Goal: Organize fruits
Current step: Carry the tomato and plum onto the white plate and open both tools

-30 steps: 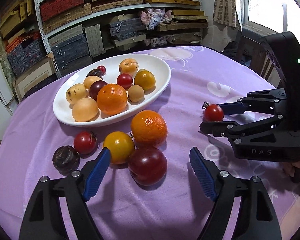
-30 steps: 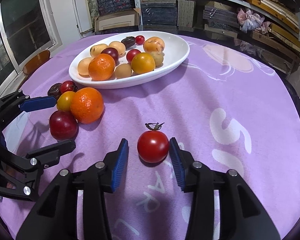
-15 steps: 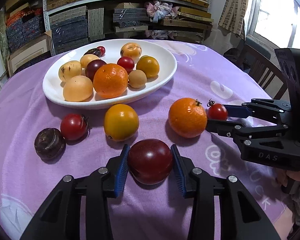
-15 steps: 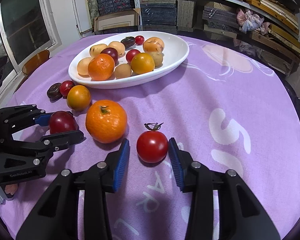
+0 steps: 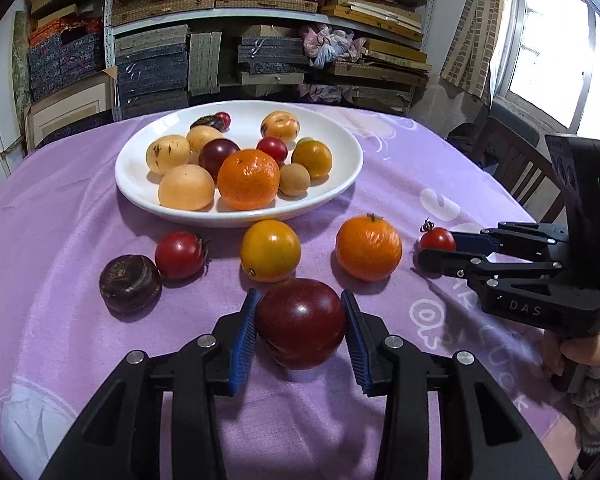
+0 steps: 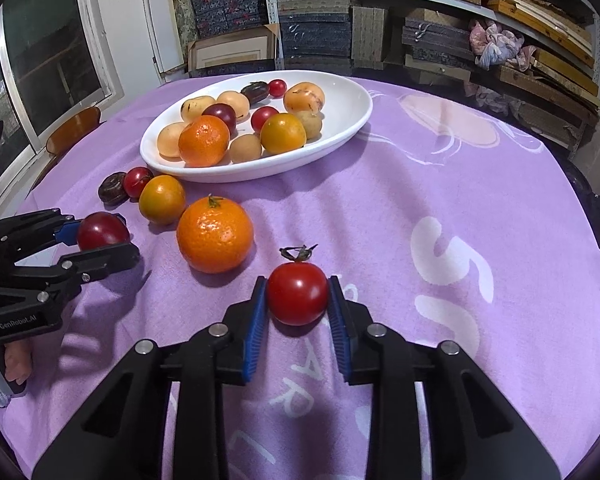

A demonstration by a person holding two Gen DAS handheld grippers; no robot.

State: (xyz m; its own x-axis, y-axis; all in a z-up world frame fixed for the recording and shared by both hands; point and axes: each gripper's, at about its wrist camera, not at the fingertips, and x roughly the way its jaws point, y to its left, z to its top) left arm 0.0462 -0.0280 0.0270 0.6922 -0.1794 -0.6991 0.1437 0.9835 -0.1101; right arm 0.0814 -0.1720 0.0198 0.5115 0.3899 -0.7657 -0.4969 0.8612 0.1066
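Left gripper (image 5: 301, 322): jaws closed onto the dark red plum (image 5: 301, 322), a blue pad pressed on each flank. Plum sits on the purple-clothed surface (image 5: 380, 168), on the camera side of the white plate (image 5: 340, 148).

Right gripper (image 6: 298, 300): jaws closed tight on the small red tomato (image 6: 297, 293), stem calyx pointing toward the plate. Tomato rests on the cloth, well apart from the plate, on its near right side.

Loose fruit between plate and grippers, seen from the left wrist:
- dark brown round fruit (image 5: 130, 283), farthest left of the plate's near rim
- red tomato (image 5: 179, 255), touching or just beside the brown fruit; cannot tell which
- yellow-orange fruit (image 5: 270, 250), just below the plate's near rim
- orange mandarin (image 5: 368, 247), near the plate's right end

Plate holds a mandarin (image 5: 248, 179) with assorted pale, yellow, red and dark fruits around it.
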